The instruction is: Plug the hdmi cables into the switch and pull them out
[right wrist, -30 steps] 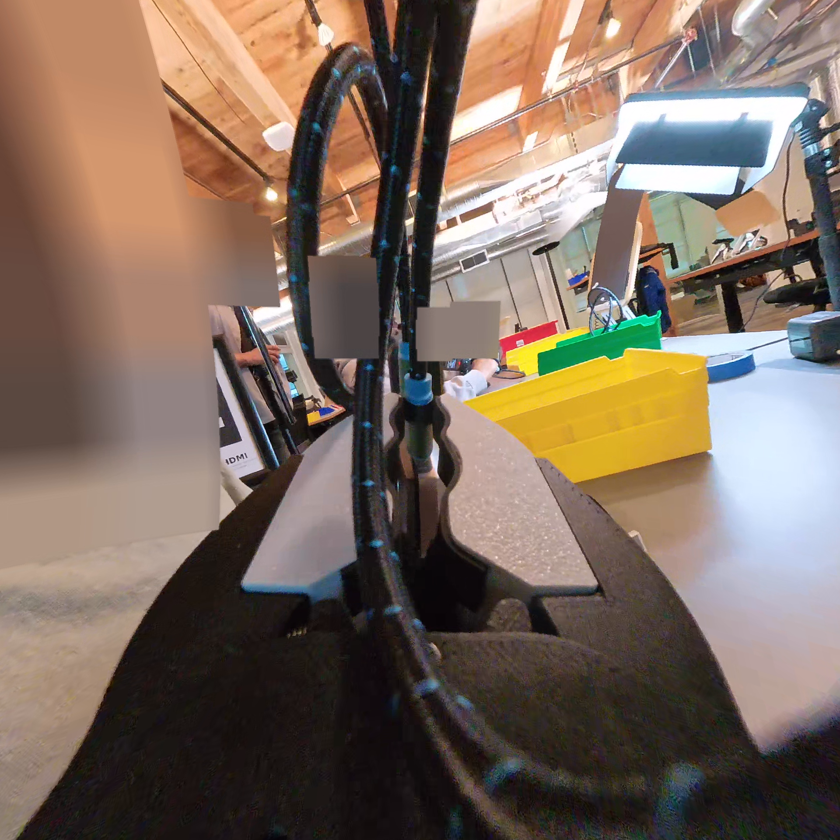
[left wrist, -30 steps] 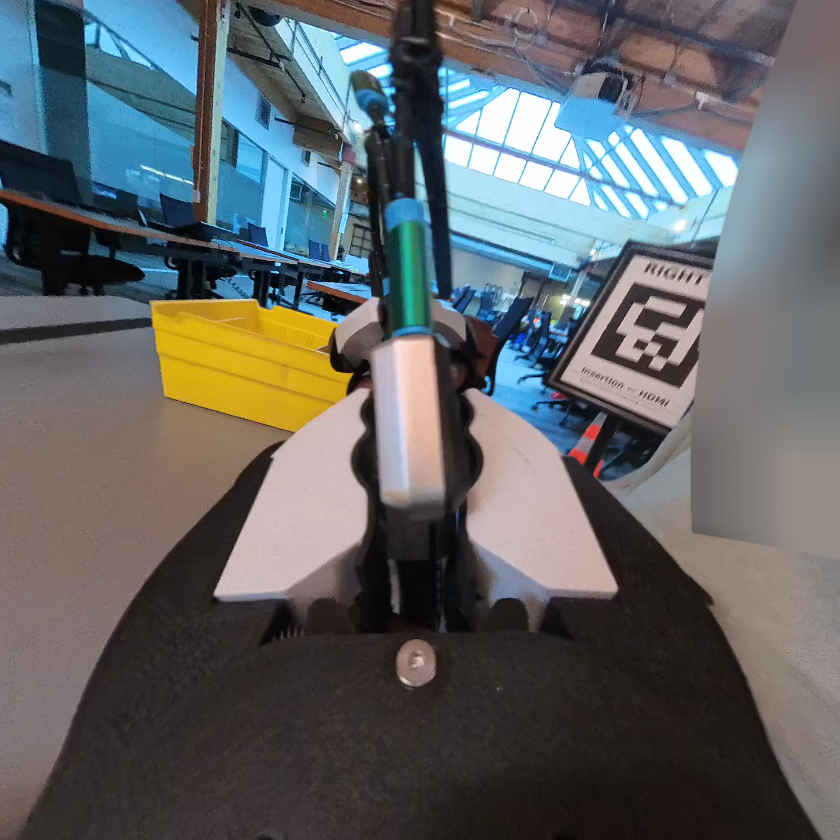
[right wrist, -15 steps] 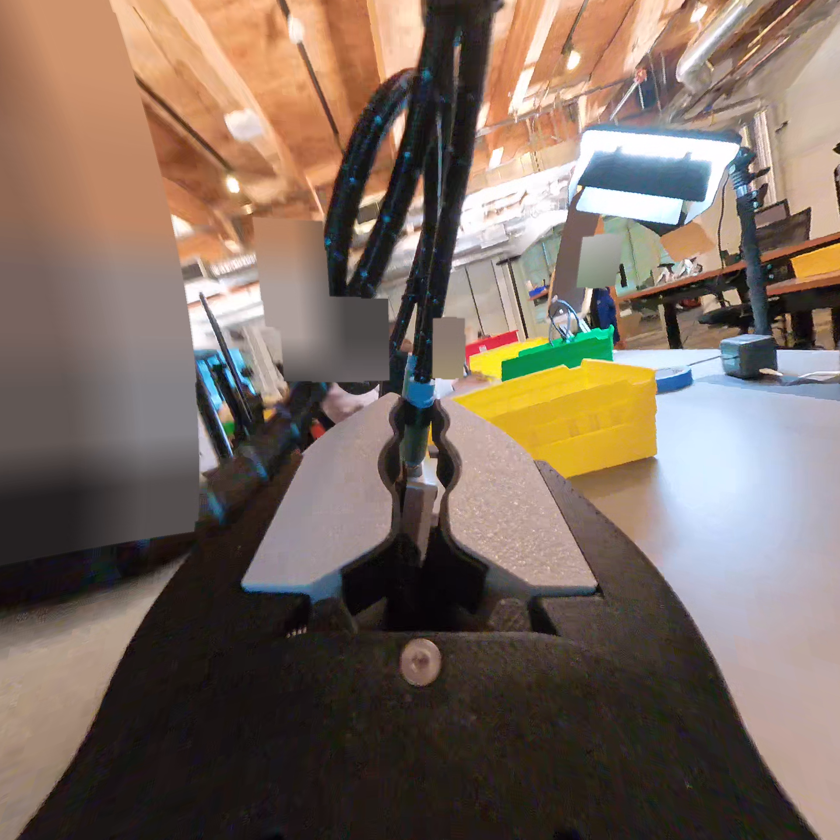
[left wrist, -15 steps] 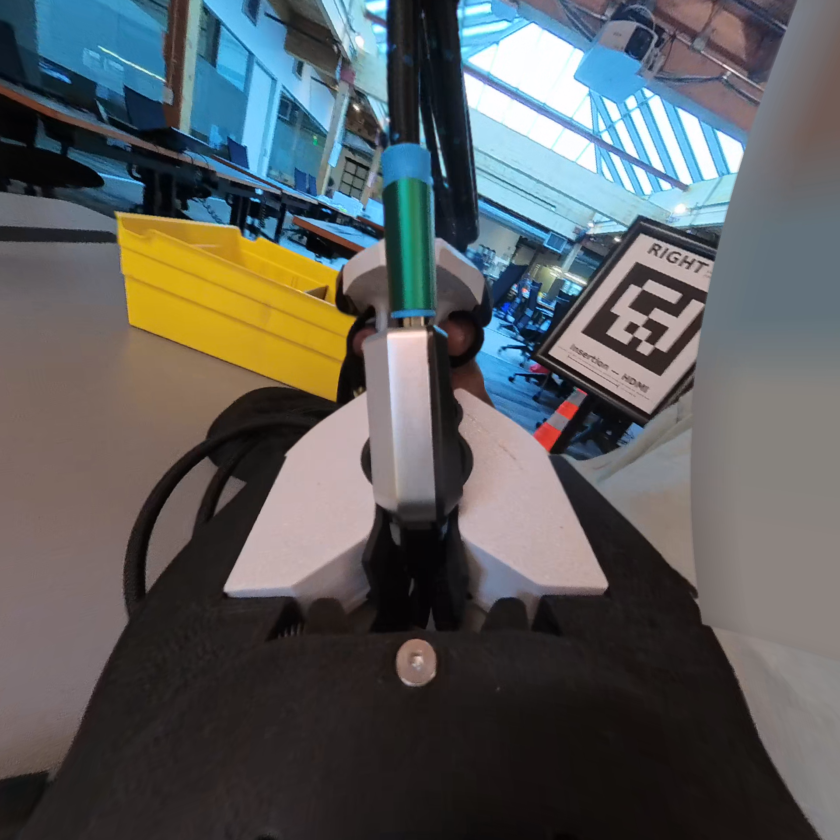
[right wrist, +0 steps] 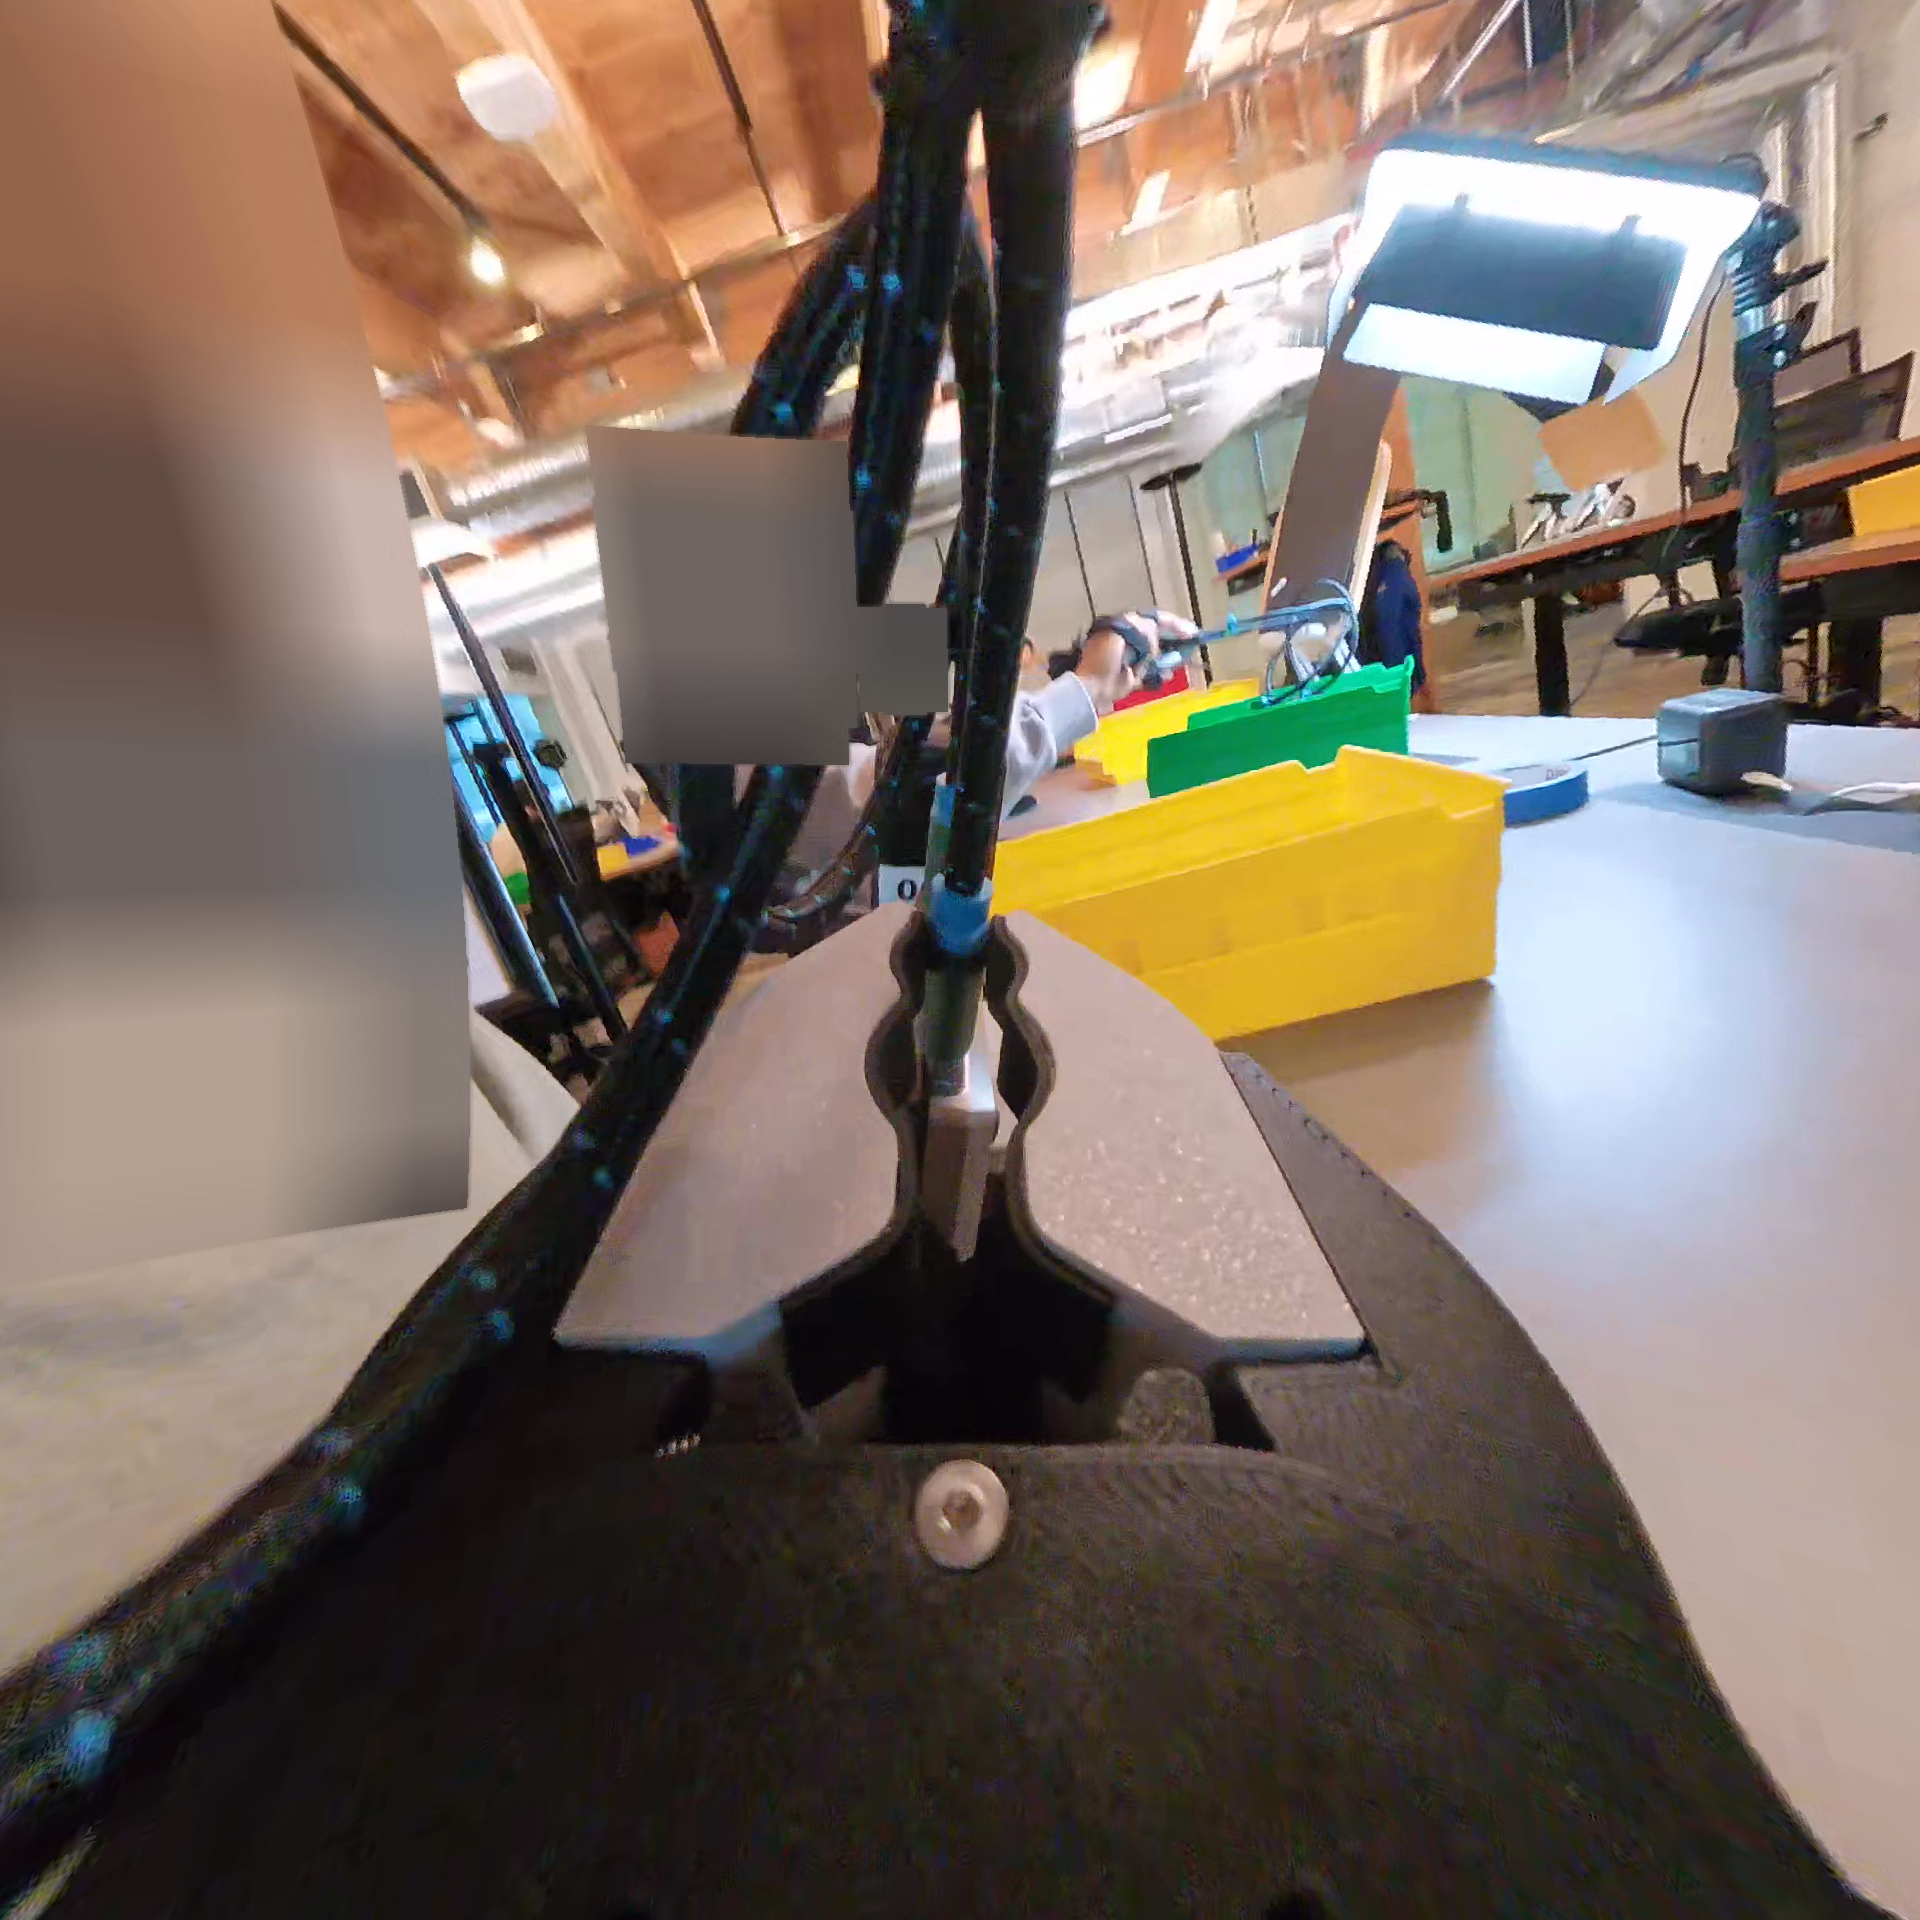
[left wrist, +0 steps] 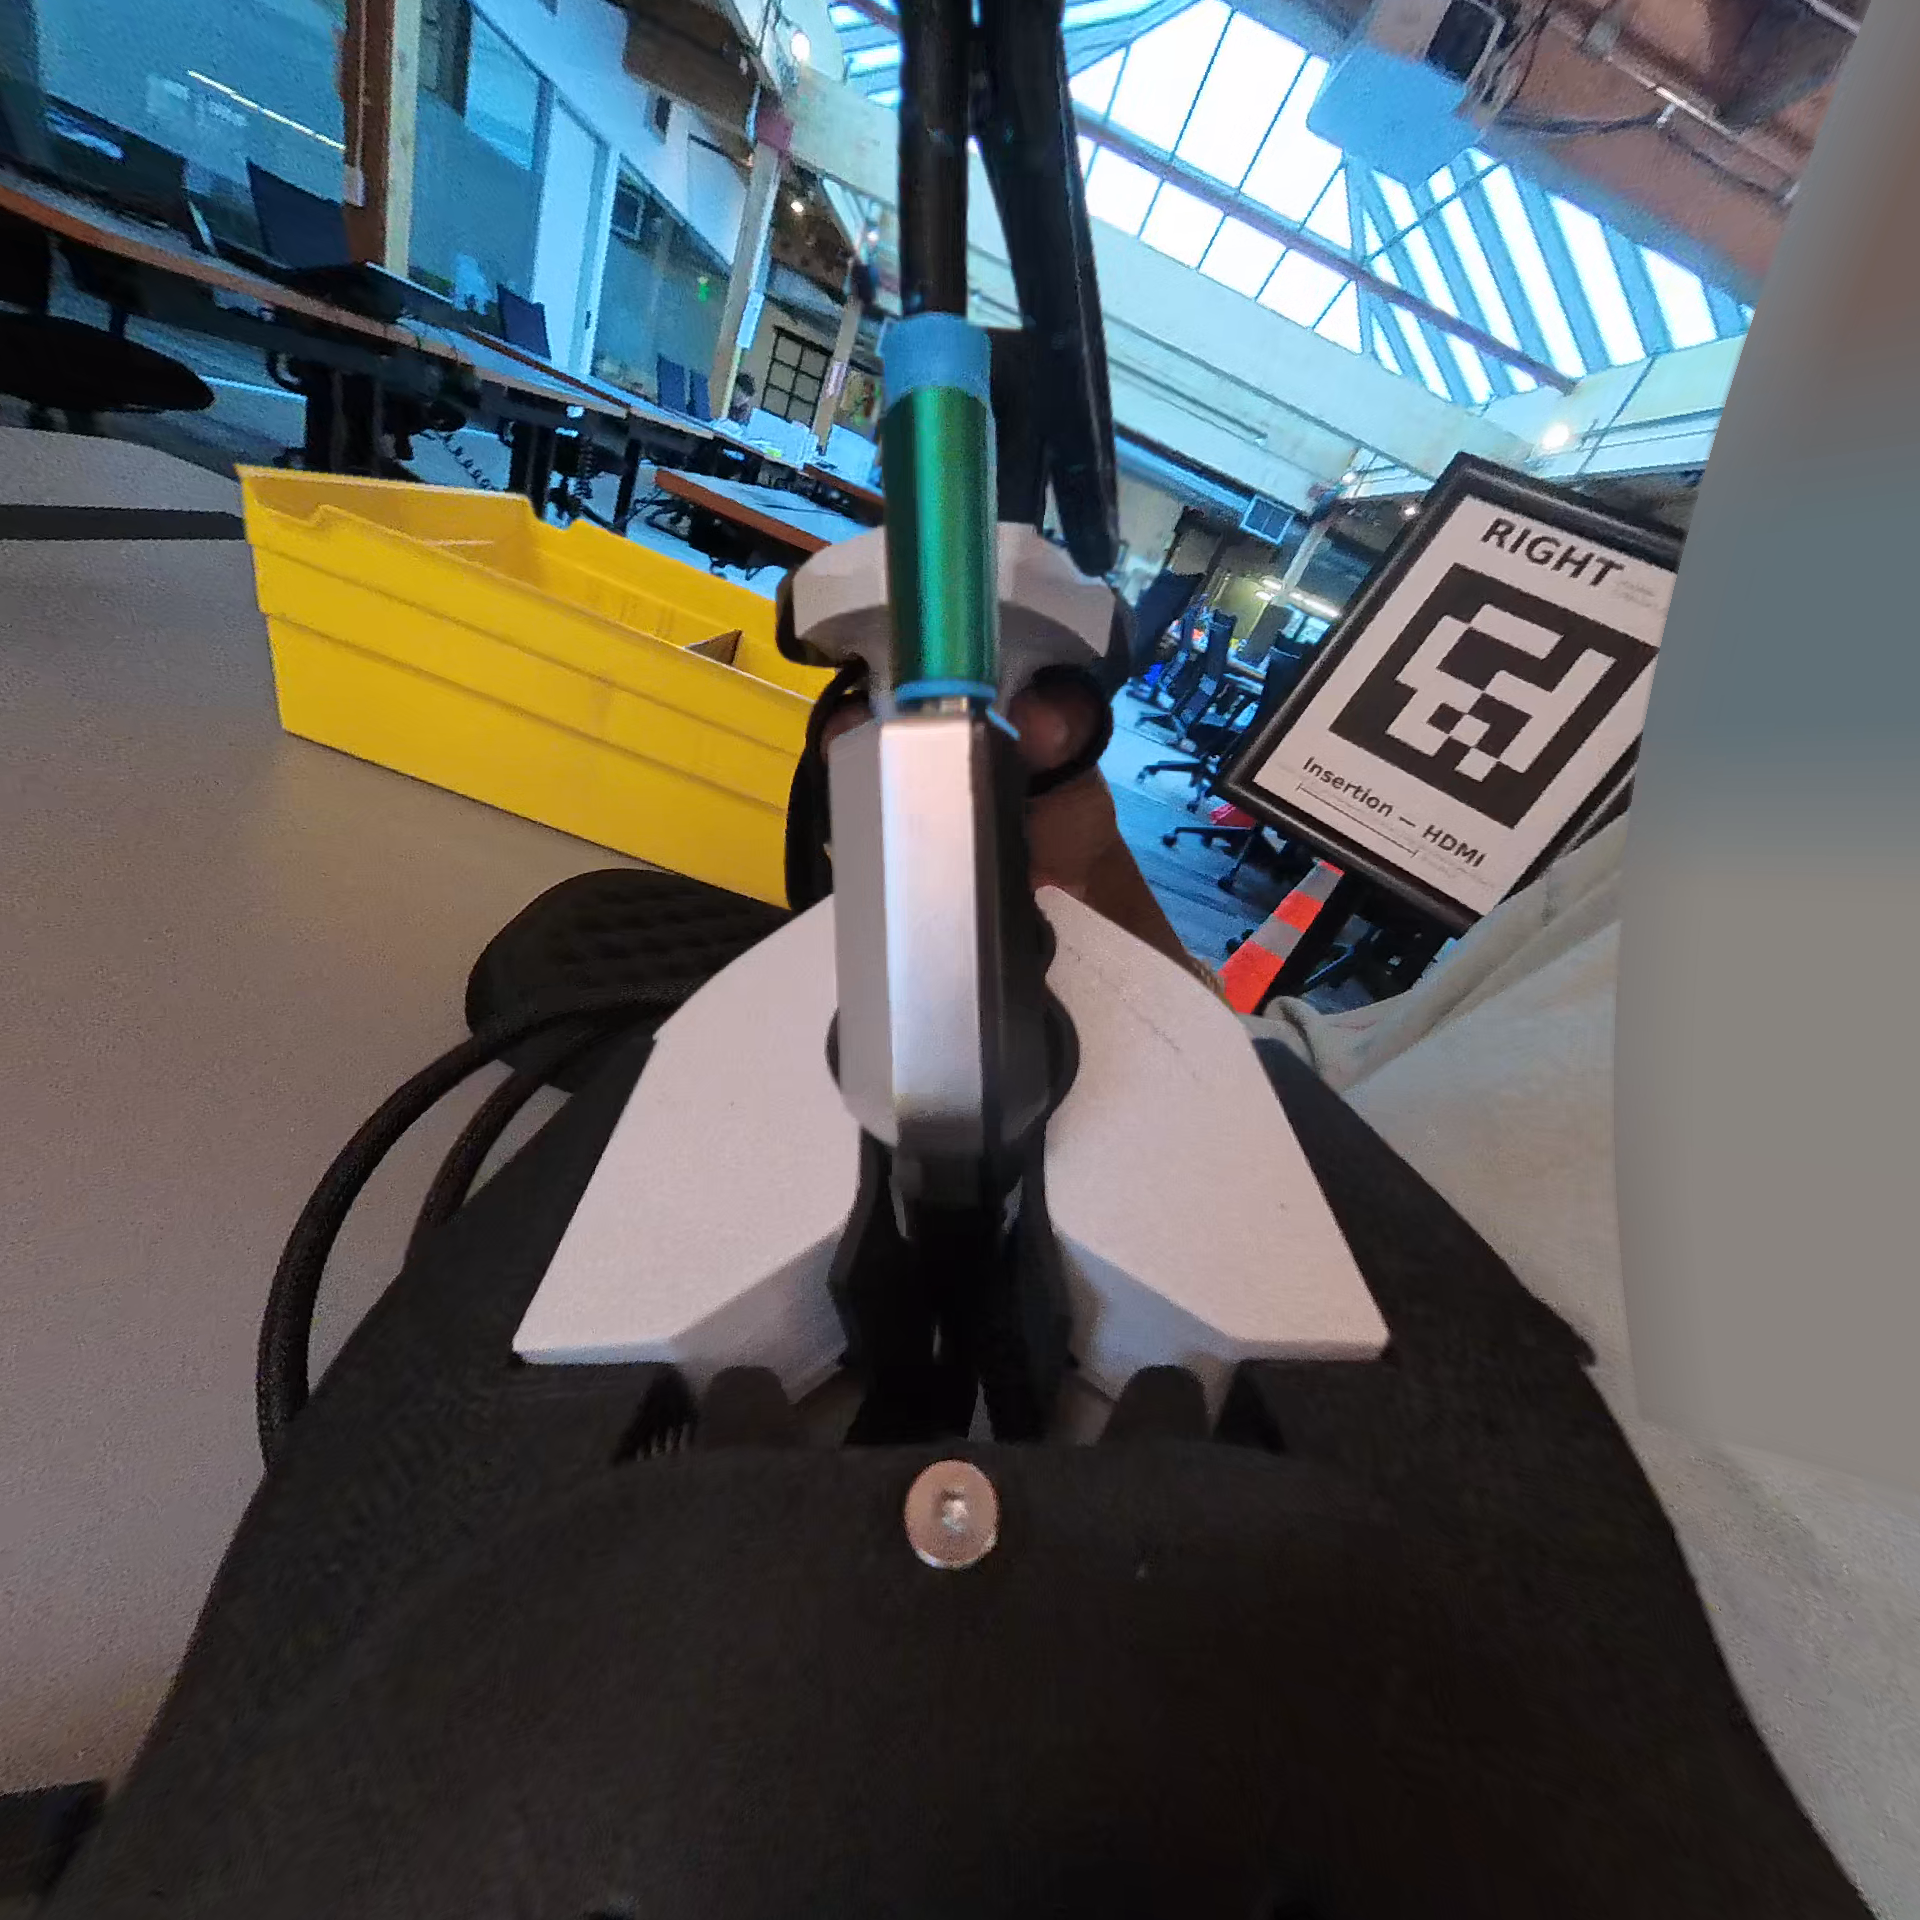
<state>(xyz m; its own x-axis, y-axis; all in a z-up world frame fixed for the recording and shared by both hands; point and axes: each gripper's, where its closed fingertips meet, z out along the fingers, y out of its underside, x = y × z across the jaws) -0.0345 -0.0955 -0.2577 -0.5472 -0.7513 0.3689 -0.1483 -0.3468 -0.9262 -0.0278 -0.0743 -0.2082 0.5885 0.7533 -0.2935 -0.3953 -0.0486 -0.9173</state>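
My left gripper (left wrist: 935, 935) is shut on a silver HDMI plug (left wrist: 920, 914) with a green barrel (left wrist: 935, 540). Its black braided cable (left wrist: 935, 156) rises out of the top of the left wrist view. Behind the barrel are the white fingertips of the other gripper (left wrist: 831, 613), with a hand behind them. My right gripper (right wrist: 956, 935) is shut on a silver and green HDMI plug (right wrist: 956, 1122) with a blue collar. Its black cable (right wrist: 1013, 416) runs up, and more cable (right wrist: 665, 1039) hangs along the gripper's left side. No switch shows in either view.
A yellow bin (left wrist: 499, 665) (right wrist: 1299, 883) stands on the grey table (left wrist: 156, 935) (right wrist: 1662, 1039). Cable loops (left wrist: 343, 1195) lie on the table left of my left gripper. A framed marker sign (left wrist: 1475, 686) stands at the right. Green bin (right wrist: 1278, 727), blue tape roll (right wrist: 1548, 795), grey box (right wrist: 1714, 738) farther back.
Both grippers stayed shut on their plugs. The left view has dropped toward the table, and cable loops now show there. The cable lying across my right gripper has slid to its left side.
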